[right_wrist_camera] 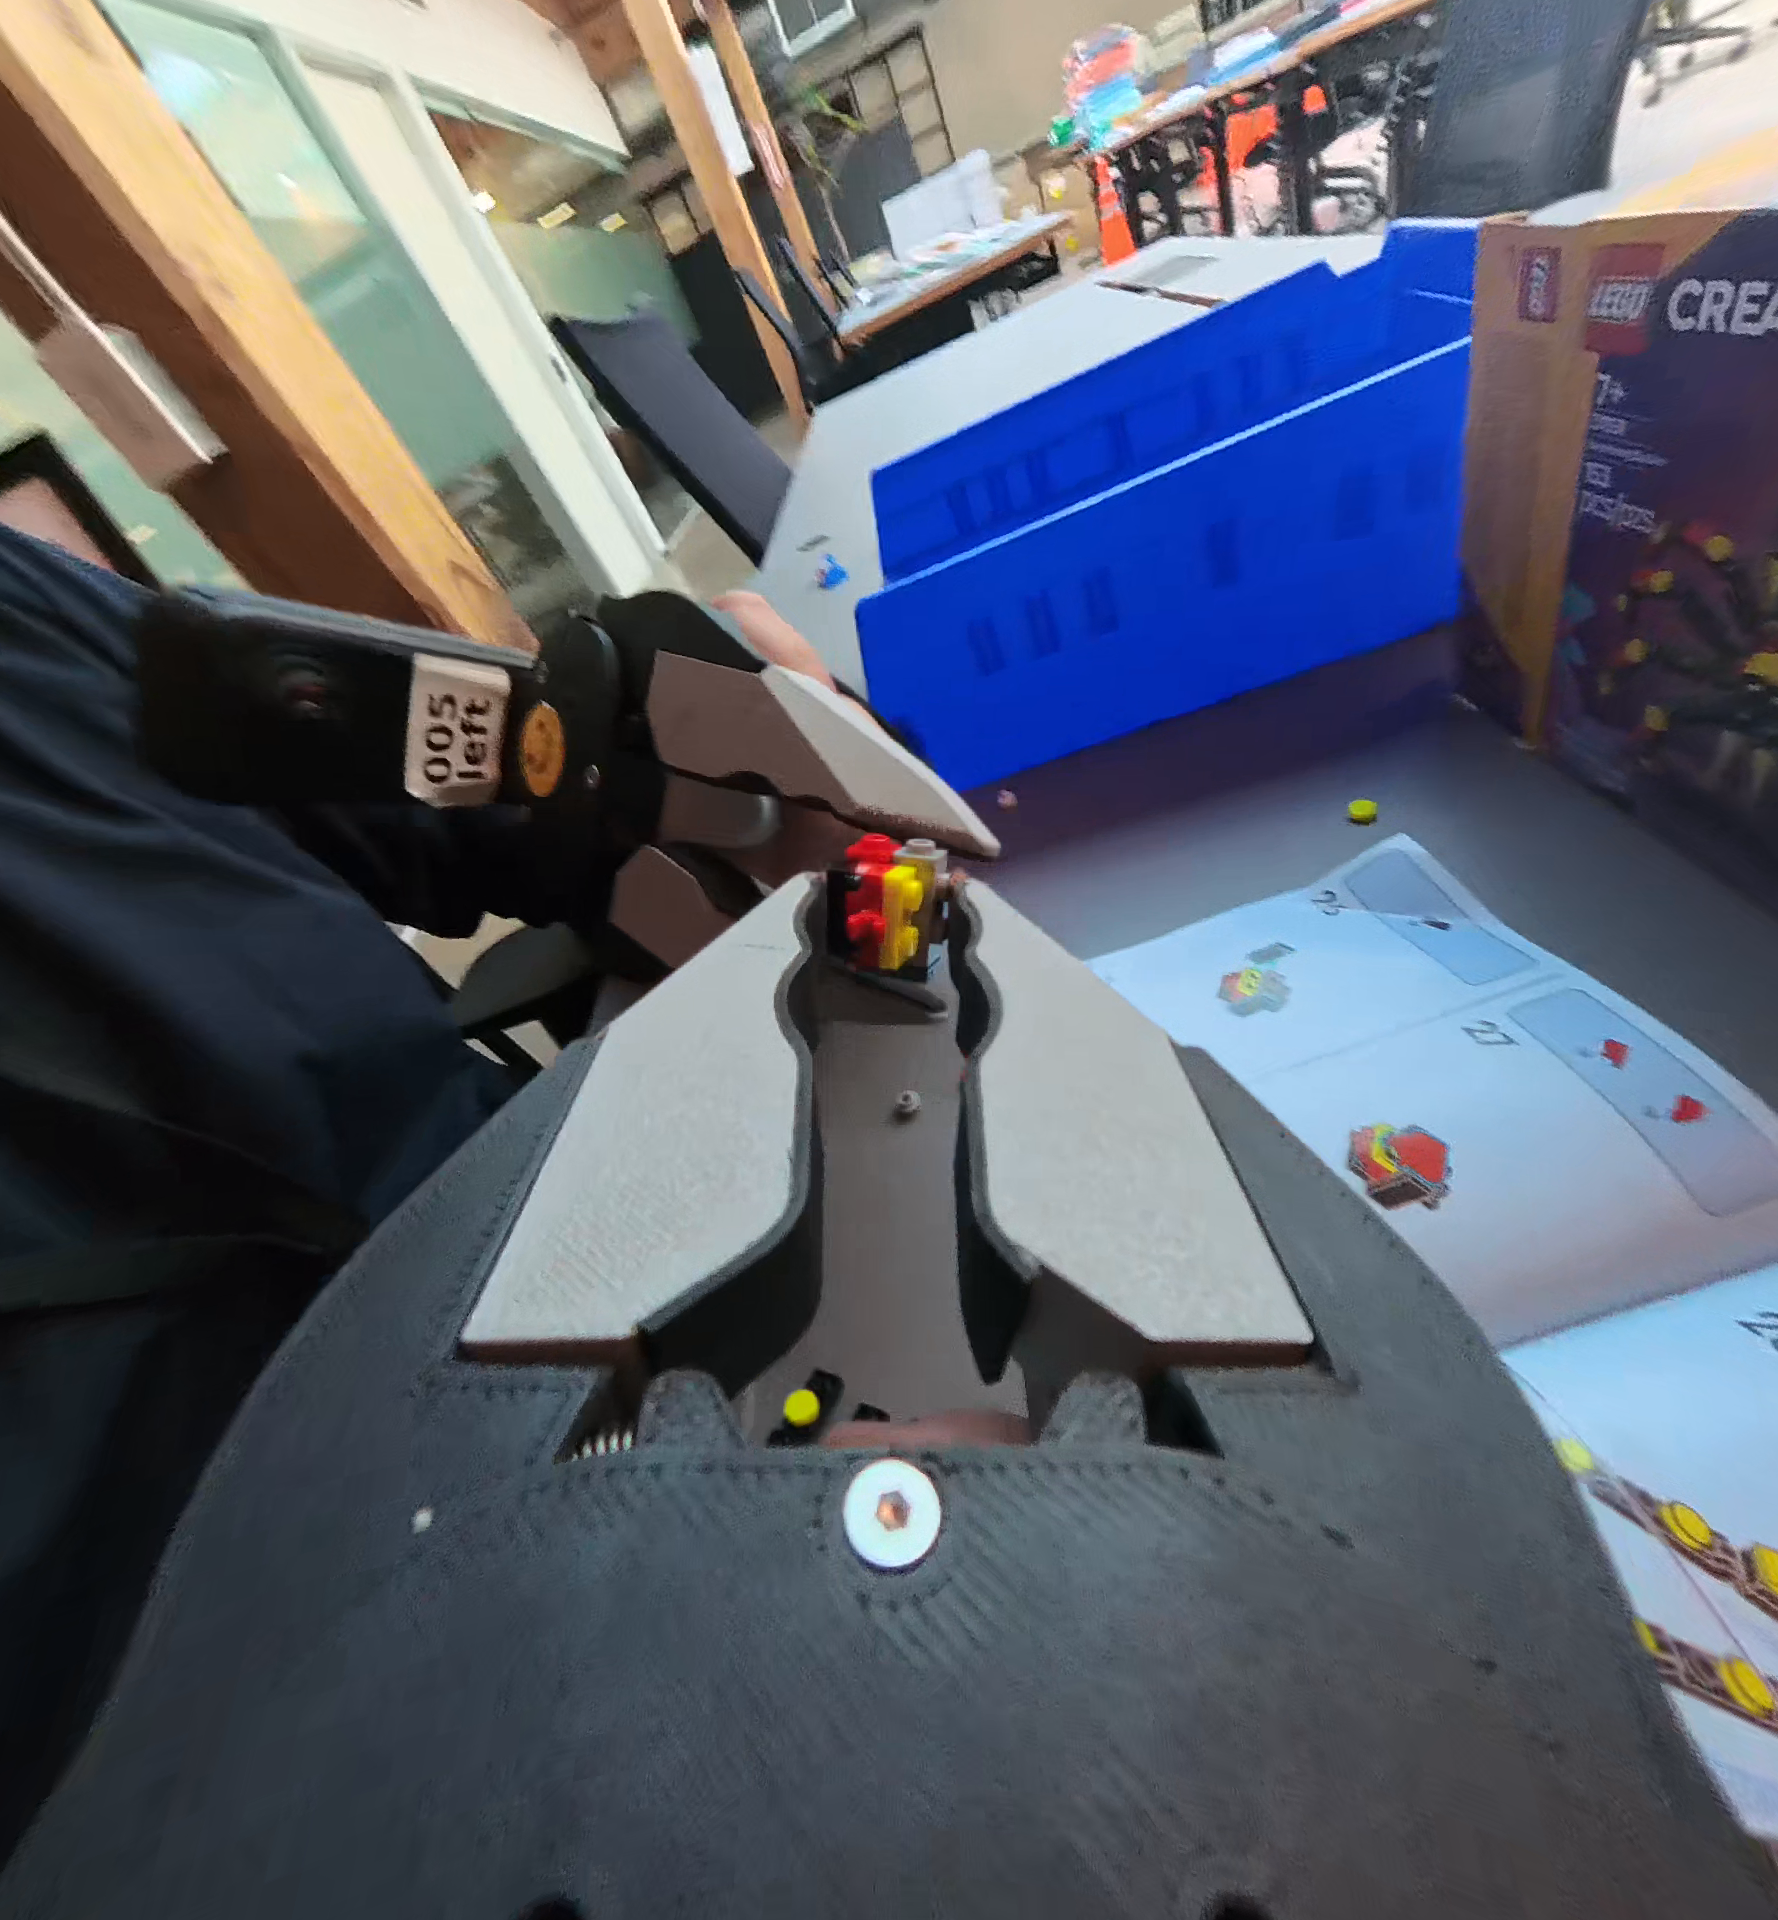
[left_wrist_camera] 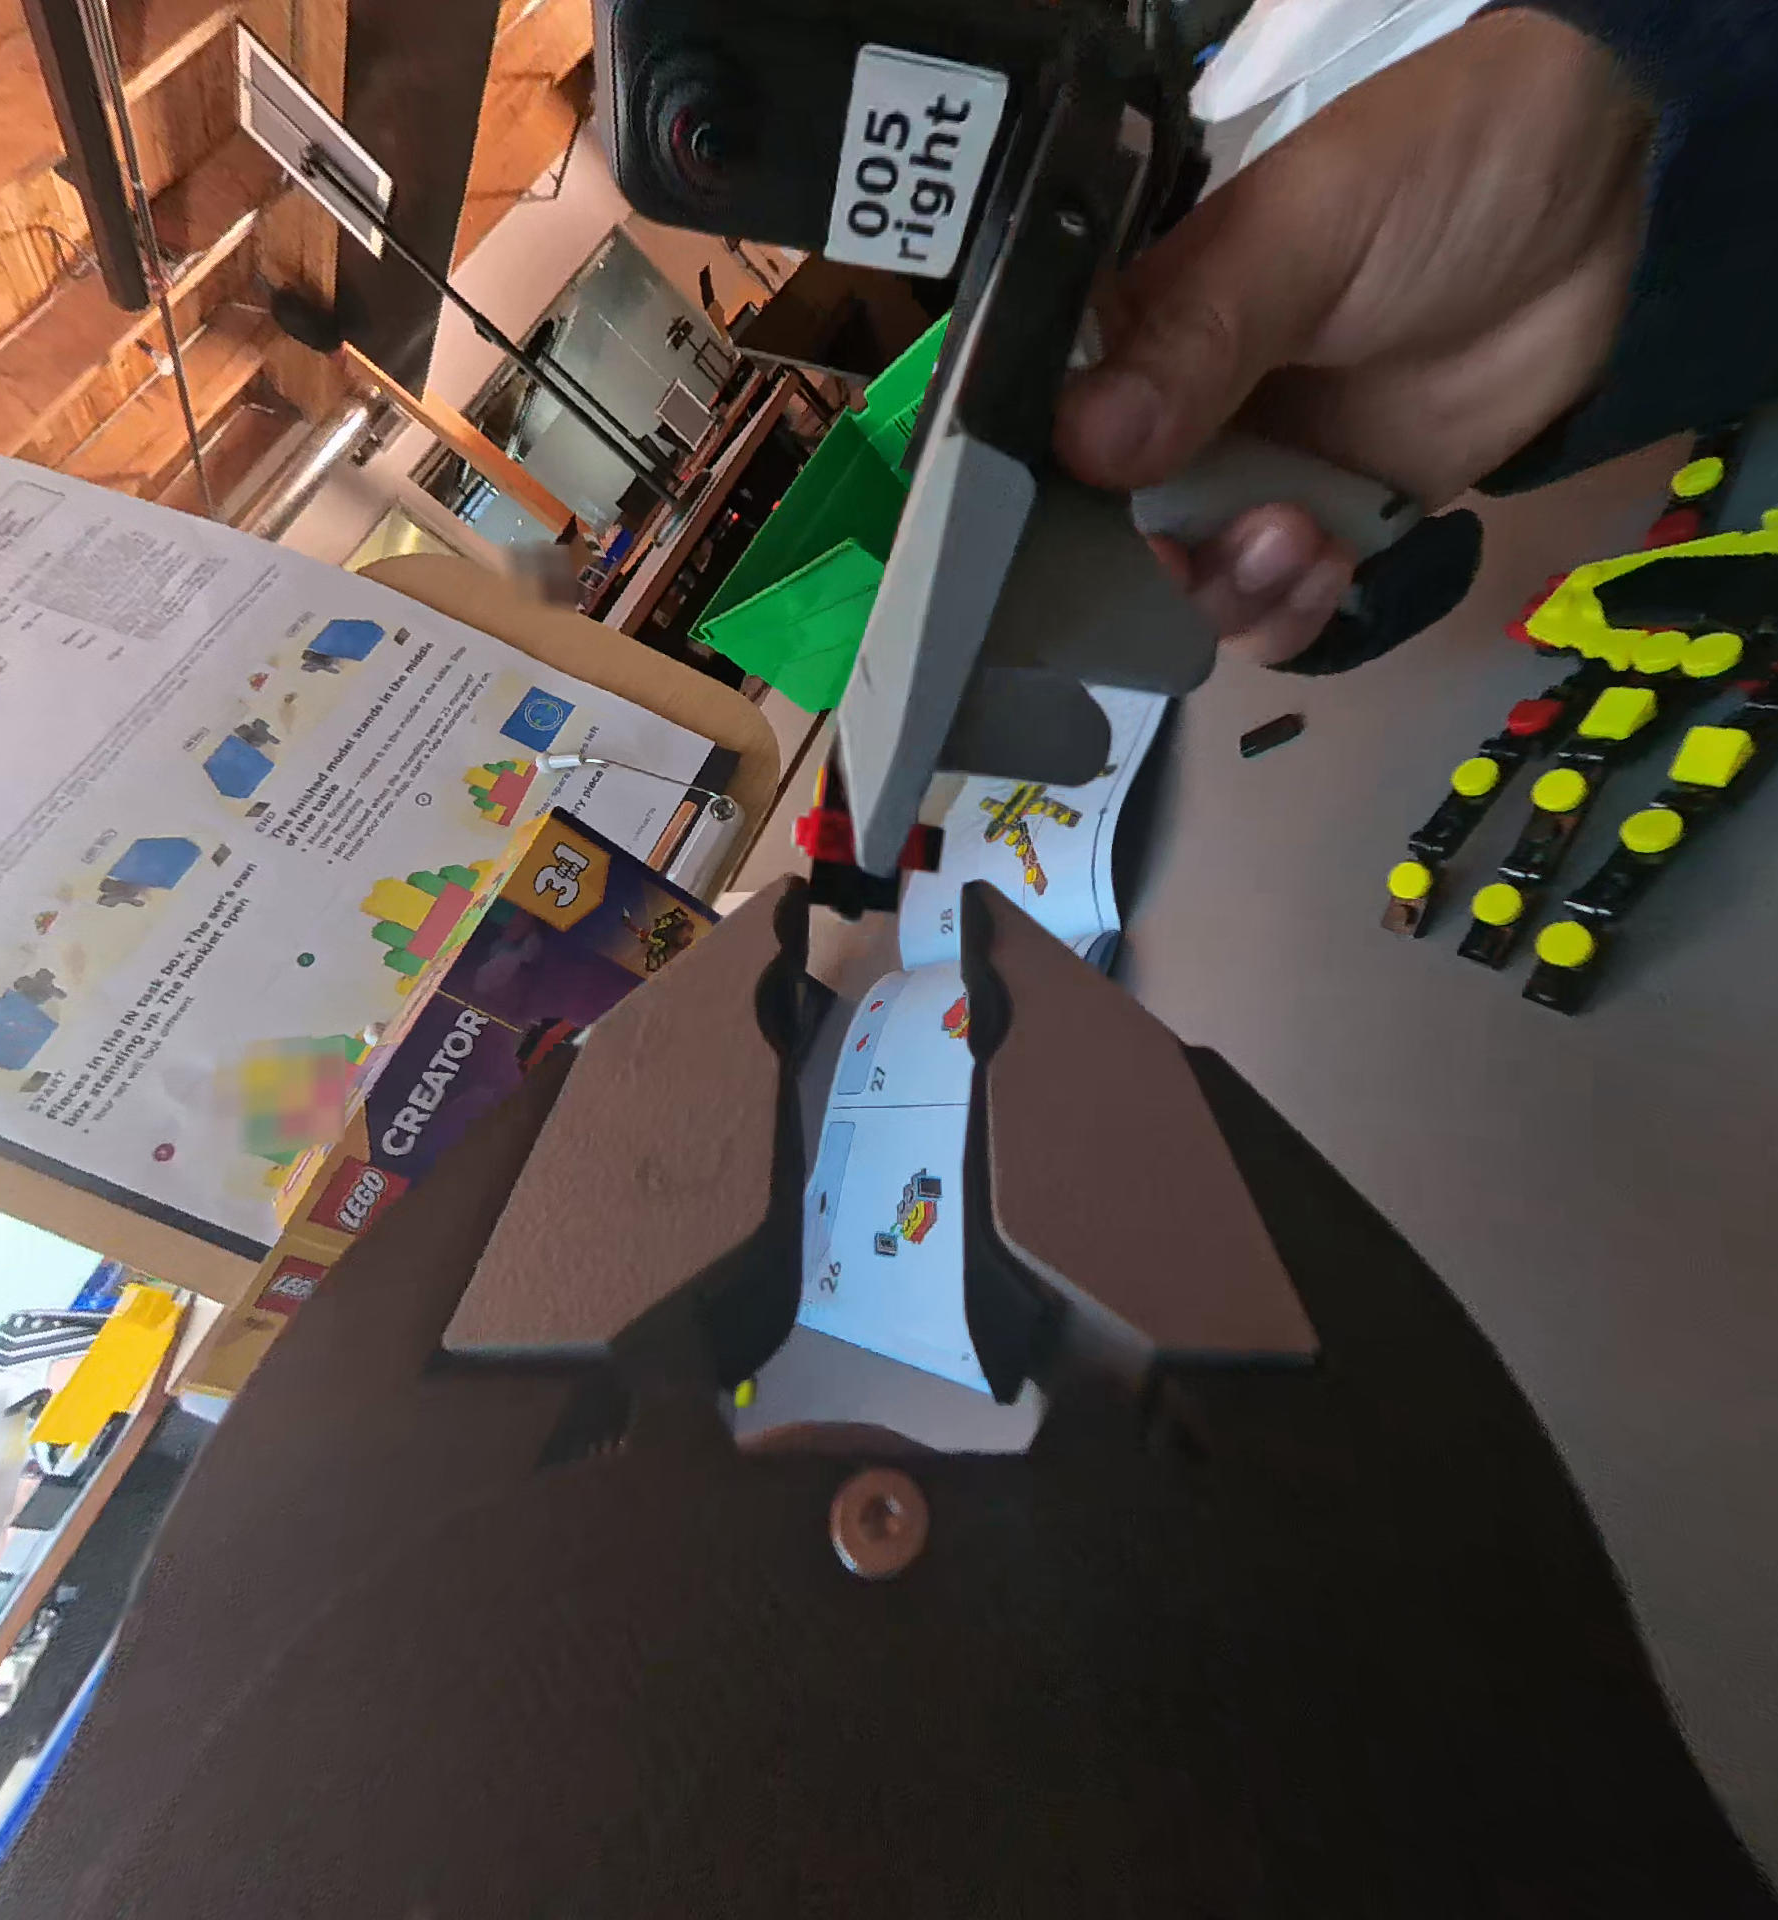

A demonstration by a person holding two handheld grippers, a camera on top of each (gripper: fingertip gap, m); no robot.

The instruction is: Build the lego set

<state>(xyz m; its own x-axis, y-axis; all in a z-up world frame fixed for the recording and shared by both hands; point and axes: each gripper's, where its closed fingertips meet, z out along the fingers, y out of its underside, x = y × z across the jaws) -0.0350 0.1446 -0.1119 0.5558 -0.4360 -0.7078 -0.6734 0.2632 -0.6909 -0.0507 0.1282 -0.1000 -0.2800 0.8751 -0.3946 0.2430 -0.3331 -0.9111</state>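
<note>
My right gripper (right_wrist_camera: 890,920) is clamped on a small brick assembly (right_wrist_camera: 887,902) of red, yellow, black and grey pieces, held above the open instruction booklet (right_wrist_camera: 1467,1049). My left gripper (left_wrist_camera: 880,971) has its fingers parted with nothing between them, tips just beside that assembly. The partly built black-and-yellow model (left_wrist_camera: 1633,727) lies on the grey table (left_wrist_camera: 1384,1195). A loose yellow stud (right_wrist_camera: 1362,810) sits near the set's box (right_wrist_camera: 1674,499), possibly touching nothing, though blur hampers me
</note>
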